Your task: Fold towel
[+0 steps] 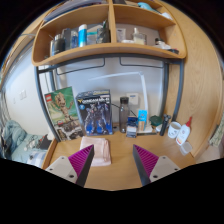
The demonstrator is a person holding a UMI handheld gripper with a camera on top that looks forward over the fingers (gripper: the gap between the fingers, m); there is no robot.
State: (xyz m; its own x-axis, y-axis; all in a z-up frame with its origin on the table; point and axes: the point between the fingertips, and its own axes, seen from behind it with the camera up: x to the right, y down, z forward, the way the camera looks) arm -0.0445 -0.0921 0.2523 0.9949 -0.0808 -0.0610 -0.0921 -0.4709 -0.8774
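A pale pink towel (99,155) lies folded into a small flat rectangle on the wooden desk (118,160), just ahead of my left finger and partly behind it. My gripper (112,162) is open and empty above the near part of the desk. Its magenta pads (84,156) stand wide apart with bare wood between them. The towel is not between the fingers; it sits off toward the left one.
Boxed toy figures (95,112) and a green box (62,112) stand against the back wall. Small bottles and jars (133,120) sit at the back right, more white bottles (180,131) farther right. A wooden shelf (105,45) with clutter hangs above.
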